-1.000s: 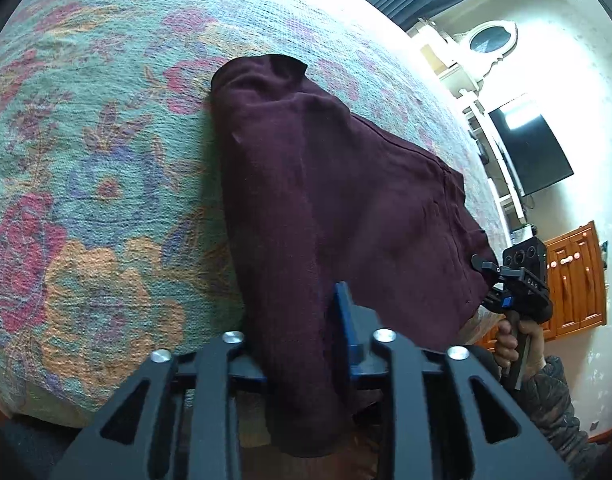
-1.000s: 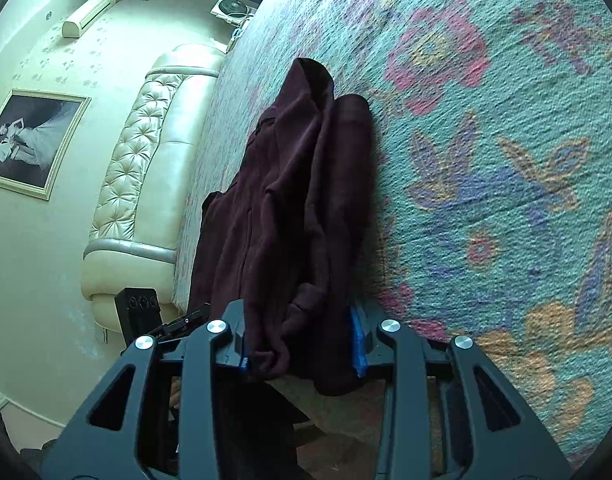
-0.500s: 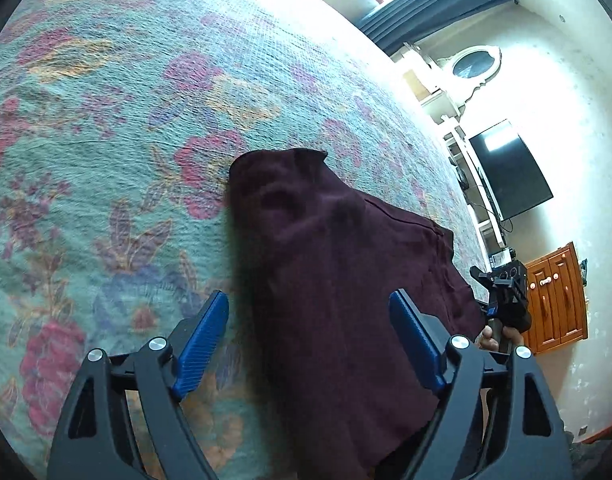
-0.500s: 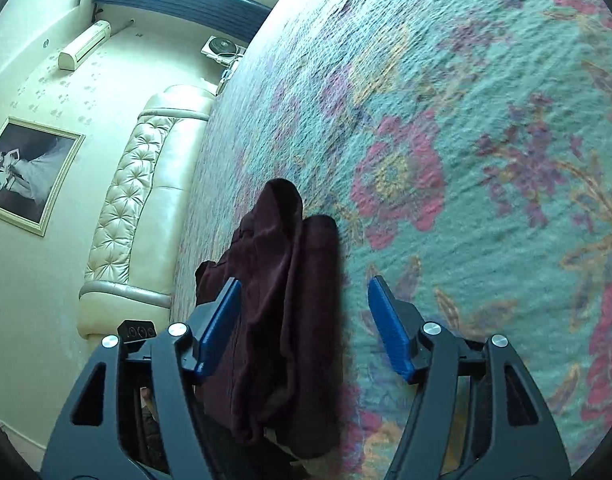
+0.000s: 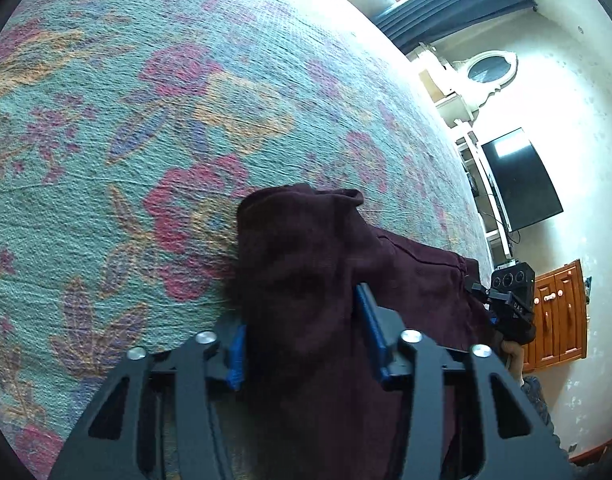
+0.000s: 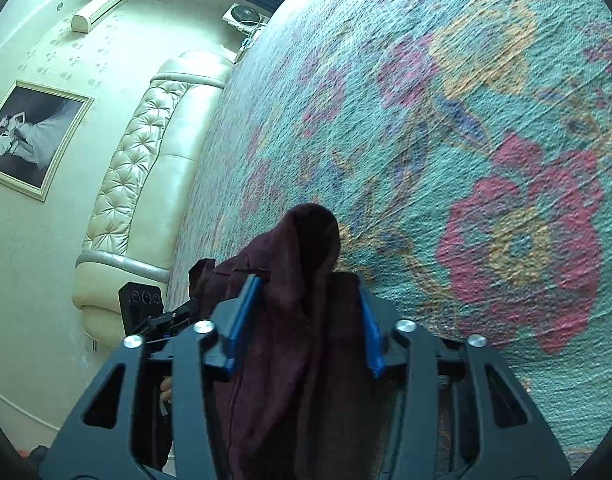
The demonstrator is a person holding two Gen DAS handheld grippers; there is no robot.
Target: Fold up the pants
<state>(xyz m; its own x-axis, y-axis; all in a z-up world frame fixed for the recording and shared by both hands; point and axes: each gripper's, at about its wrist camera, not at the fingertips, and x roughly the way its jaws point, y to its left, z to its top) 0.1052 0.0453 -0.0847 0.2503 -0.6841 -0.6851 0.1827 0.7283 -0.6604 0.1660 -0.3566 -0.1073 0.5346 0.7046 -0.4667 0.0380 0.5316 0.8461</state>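
Note:
Dark maroon pants point(image 5: 306, 264) lie folded lengthwise at the near edge of a bed with a teal floral cover point(image 5: 145, 120). My left gripper point(image 5: 301, 340) is shut on one end of the pants, the cloth bunched between its blue pads. My right gripper point(image 6: 301, 320) is shut on the other end of the pants point(image 6: 301, 256), cloth filling the gap between its pads. Each gripper shows small in the other's view: the right one point(image 5: 510, 308) and the left one point(image 6: 141, 308). The pants hang partly over the bed edge below the fingers.
A cream tufted headboard point(image 6: 141, 168) and a framed picture point(image 6: 29, 136) are on the left in the right wrist view. A black TV point(image 5: 522, 184), a white dresser with an oval mirror point(image 5: 486, 72) and a wooden cabinet point(image 5: 558, 316) stand beyond the bed.
Half a second ago both grippers were open above the pants. Now both have closed on the cloth again, a little farther along the pants.

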